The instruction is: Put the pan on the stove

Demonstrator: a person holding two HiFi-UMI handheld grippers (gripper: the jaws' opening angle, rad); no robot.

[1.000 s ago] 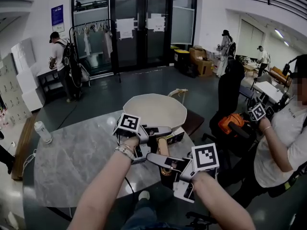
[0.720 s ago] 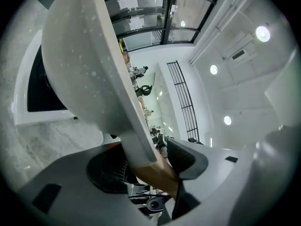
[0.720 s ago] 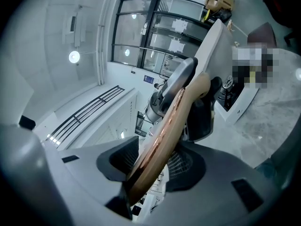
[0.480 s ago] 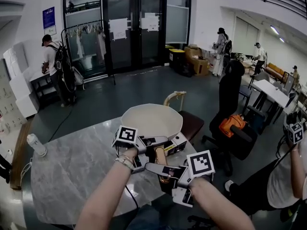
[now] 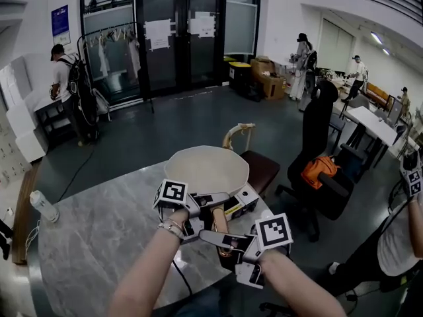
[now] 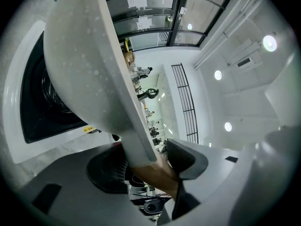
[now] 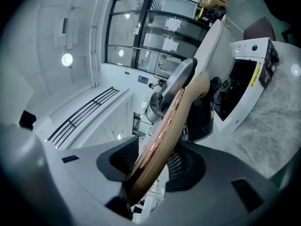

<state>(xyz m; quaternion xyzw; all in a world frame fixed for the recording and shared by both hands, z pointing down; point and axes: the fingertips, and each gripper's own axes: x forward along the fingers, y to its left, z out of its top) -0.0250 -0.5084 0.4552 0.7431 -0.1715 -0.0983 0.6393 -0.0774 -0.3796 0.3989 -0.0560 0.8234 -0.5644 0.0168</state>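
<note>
1. The grey stone table [image 5: 99,236] is the biggest thing; the white stove [image 5: 246,195] with its black top sits on it, near the edge closest to the person.
2. The cream pan [image 5: 206,167] is right over the stove, open side up; I cannot tell if it touches the stove.
3. The pan's long line runs from the bowl, far from the person, to the brown handle [image 5: 222,222], which points back at the person.
4. The left gripper [image 5: 213,200] pinches the pan where the handle meets the bowl.
5. The right gripper [image 5: 223,238] pinches the handle further back, near its end.
</note>
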